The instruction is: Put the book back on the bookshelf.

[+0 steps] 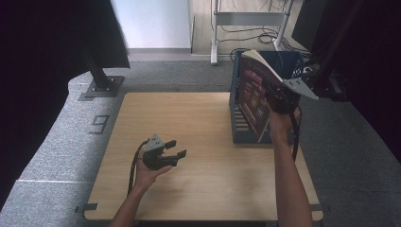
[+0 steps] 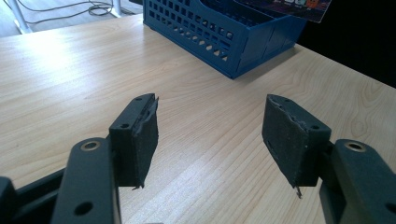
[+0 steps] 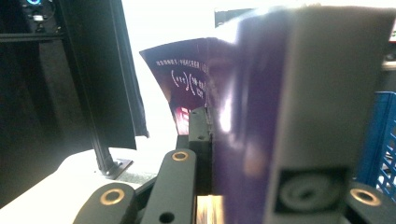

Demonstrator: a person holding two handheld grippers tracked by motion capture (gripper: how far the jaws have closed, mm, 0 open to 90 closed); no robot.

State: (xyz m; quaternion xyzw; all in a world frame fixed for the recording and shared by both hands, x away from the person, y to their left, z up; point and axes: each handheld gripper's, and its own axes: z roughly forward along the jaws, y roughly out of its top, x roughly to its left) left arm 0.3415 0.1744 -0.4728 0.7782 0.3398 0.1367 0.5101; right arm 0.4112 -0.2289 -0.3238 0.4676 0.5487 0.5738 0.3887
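Overhead, right tool [image 1: 276, 97] clamps book [image 1: 253, 94], seemingly above blue crate [image 1: 241, 127]; left tool [image 1: 176, 149] gapes wide, empty.

Place: lab-style recording bay, not a home | I work at a bare wooden table [image 1: 203, 142] on grey speckled carpet [image 1: 56, 156] | black curtains [image 1: 42, 56] hang on both sides | black metal post bolted to a floor plate [image 1: 101, 85] | white wheeled stand with loose cables [image 1: 250, 33] behind | number marked on the floor [image 1: 98, 124].

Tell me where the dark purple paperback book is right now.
In the high view the dark purple paperback book is at far right, clamped in the right gripper, over the blue plastic crate.
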